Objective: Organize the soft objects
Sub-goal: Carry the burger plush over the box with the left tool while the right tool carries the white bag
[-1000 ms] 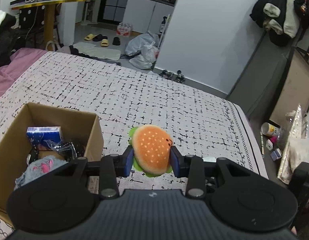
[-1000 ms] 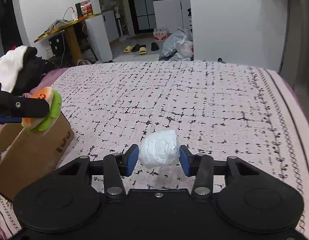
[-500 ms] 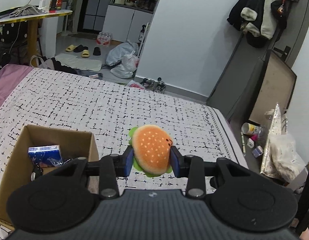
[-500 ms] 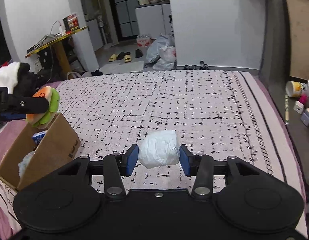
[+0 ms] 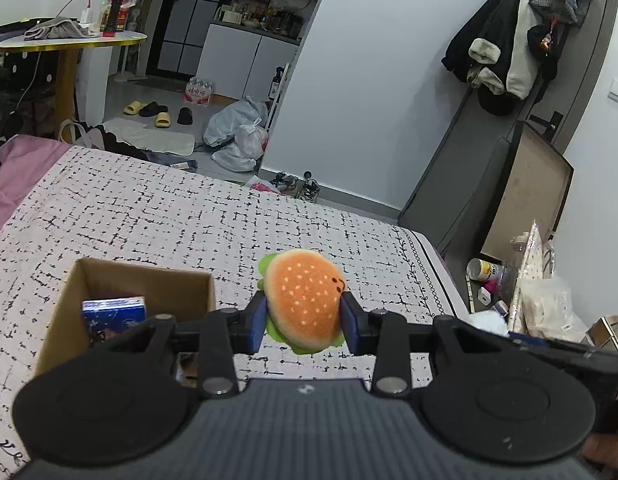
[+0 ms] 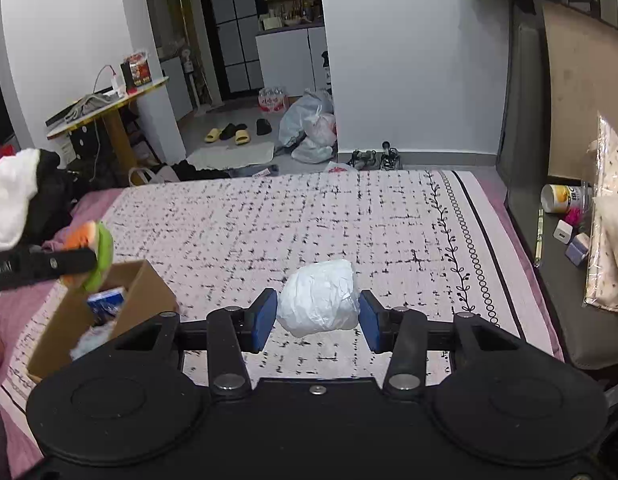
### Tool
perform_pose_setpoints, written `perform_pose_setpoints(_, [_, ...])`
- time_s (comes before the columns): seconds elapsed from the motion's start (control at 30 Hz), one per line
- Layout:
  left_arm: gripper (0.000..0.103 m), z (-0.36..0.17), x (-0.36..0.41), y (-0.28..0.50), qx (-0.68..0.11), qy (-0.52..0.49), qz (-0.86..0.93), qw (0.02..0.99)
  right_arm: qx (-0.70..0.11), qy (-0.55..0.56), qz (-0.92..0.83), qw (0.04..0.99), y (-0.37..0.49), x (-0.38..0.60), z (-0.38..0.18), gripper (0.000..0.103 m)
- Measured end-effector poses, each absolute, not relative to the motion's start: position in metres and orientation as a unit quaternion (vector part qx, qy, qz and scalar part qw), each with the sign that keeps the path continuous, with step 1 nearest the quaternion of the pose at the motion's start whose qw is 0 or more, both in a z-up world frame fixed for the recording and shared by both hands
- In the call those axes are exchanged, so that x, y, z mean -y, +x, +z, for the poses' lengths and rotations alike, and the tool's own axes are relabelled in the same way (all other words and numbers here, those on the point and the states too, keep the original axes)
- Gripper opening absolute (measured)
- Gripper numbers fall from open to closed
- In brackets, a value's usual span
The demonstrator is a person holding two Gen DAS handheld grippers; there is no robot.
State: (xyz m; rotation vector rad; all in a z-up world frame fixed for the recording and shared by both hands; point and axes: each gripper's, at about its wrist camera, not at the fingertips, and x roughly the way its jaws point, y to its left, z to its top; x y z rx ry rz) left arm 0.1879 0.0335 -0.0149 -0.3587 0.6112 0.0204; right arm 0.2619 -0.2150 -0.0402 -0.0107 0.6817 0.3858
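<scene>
My left gripper [image 5: 304,322] is shut on a plush hamburger [image 5: 305,300], orange bun with green lettuce, held above the patterned bedspread [image 5: 189,220]. An open cardboard box [image 5: 145,280] sits on the bed below and left of it, holding a blue packet [image 5: 114,312] and other items. My right gripper [image 6: 317,318] is shut on a crumpled white soft bundle [image 6: 319,298], also lifted over the bed. In the right wrist view the left gripper's finger with the plush hamburger [image 6: 91,246] hangs over the cardboard box [image 6: 145,292] at the left.
A bedside ledge [image 6: 565,264] on the right carries a can, small boxes and a plastic-wrapped pack. Pink bedding and a pile of clothes [image 6: 17,200] lie to the left. Beyond the bed are bags, slippers, a yellow-edged table [image 5: 69,40] and hanging coats.
Both grippers have risen with their loads still held. The bed and box look smaller and lower in both views, and more of the room beyond shows.
</scene>
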Motion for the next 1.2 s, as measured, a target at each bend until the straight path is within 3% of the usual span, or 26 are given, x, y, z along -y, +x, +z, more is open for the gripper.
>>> perform_pose_setpoints(1.2, [0.038,-0.042,-0.141,0.152,-0.351,-0.189,0.06,0.915,-0.347,-0.054,0.289,0.891,0.227,0.088,-0.041,0.044])
